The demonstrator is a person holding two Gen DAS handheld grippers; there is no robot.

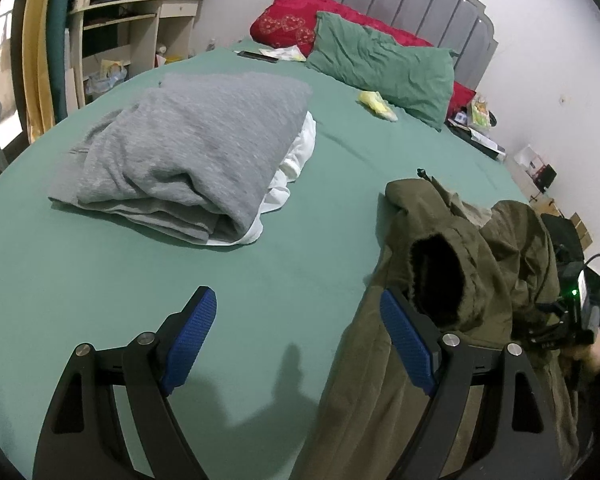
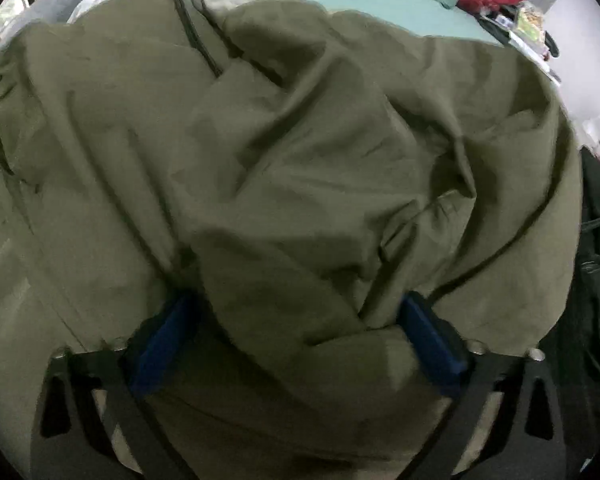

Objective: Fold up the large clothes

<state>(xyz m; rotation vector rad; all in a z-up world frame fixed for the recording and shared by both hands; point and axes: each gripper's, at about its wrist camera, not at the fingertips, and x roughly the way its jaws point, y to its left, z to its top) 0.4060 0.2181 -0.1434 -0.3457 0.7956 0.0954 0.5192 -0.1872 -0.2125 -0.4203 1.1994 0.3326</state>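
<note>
Right gripper [image 2: 296, 336]: jaws parted, blue pads [image 2: 432, 344] either side of a thick bunched fold of the olive jacket [image 2: 300, 152]. Fabric lies between the pads; whether they press it cannot be told, picture blurred. The jacket fills nearly this whole view; dark drawcord [image 2: 192, 28] runs across its far part.

Left gripper [image 1: 296, 344]: jaws wide apart, nothing between them, only bare green sheet [image 1: 260, 272]. Its right pad [image 1: 408, 344] sits at the jacket's near-left edge.

Jacket [image 1: 452, 240] as landmark: heaped at the bed's right edge, a dark fur-lined opening [image 1: 440, 280] gaping toward the camera. Right of it, the other gripper's black body with a green light [image 1: 574, 292], a hand [image 1: 592, 354] behind it. Left of the jacket, well apart, a folded grey sweatshirt [image 1: 188, 148] lying on a white garment [image 1: 296, 156]. Beyond the jacket, a green pillow [image 1: 384, 68] against red bedding [image 1: 296, 16] and a grey padded headboard [image 1: 412, 0]. A small yellow item [image 1: 376, 104] rests near the pillow.
</note>
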